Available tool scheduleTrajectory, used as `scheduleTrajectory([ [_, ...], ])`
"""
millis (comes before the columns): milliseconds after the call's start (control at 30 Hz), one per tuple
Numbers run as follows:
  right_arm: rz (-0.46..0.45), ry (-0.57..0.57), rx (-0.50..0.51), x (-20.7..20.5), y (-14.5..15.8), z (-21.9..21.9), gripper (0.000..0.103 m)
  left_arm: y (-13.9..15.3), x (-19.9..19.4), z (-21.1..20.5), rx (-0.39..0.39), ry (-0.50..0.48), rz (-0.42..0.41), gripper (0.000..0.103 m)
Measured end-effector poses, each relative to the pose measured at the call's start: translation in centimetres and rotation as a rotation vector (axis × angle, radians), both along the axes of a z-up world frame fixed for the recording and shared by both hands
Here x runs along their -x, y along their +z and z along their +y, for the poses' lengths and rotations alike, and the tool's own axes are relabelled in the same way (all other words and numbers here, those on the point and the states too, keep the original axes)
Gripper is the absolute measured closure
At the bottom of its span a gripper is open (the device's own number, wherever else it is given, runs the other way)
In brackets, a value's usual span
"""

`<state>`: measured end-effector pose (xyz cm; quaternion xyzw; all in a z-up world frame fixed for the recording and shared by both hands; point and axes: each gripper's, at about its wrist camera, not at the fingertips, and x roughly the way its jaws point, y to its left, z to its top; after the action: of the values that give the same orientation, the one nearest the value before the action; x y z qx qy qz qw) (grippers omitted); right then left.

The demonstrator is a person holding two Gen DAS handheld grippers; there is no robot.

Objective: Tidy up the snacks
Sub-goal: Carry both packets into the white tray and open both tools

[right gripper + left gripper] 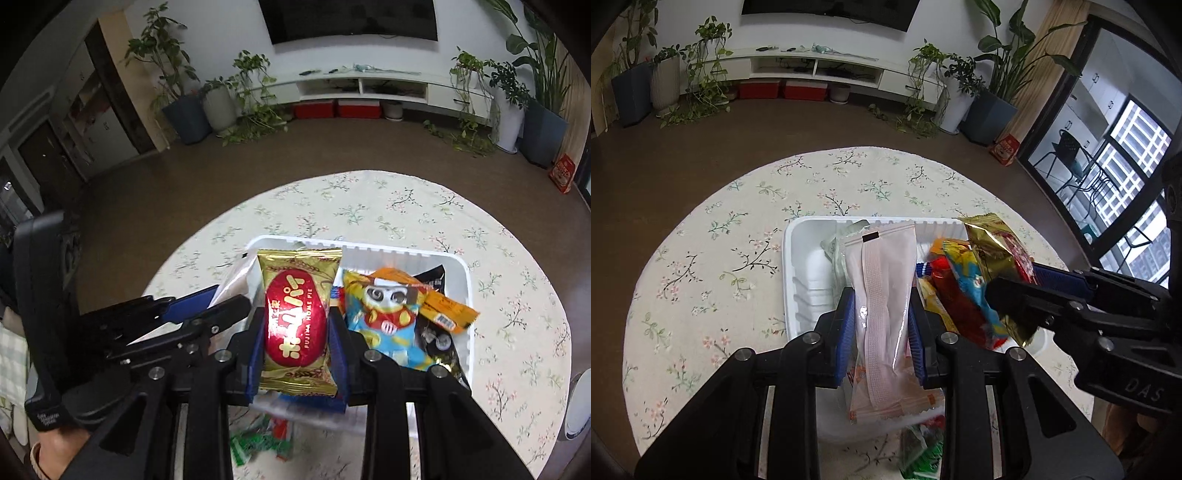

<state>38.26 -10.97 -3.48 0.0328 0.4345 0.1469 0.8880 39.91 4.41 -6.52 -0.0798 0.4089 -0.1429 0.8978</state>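
Left hand-held gripper [881, 317] clamps pink packet [882, 295]; right hand-held gripper [296, 332] clamps gold pie [297, 321]. Both hang over white tray [798, 236], mid-surface. Advice: lower each into free tray space, left side emptier, before releasing.

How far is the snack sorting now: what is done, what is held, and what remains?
Done: several packets, such as the blue cartoon packet, lie in the white tray. In hand: the left gripper clamps a pink packet; the right gripper clamps a gold pie packet. Left: placing both, plus the green packets on the tablecloth.
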Motion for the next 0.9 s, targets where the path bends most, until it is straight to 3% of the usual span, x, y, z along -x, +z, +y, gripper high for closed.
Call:
scheduleTrajectory([
  [600,0.062,-0.038,0.09,-3.1,-4.1,0.0,0.069,-4.3,-2.6,-0.3,-0.037,0.009,0.038,0.078],
  [900,0.081,-0.046,0.11,-3.5,-5.4,0.1,0.068,-5.4,-3.7,0.2,-0.038,0.015,0.057,0.07],
])
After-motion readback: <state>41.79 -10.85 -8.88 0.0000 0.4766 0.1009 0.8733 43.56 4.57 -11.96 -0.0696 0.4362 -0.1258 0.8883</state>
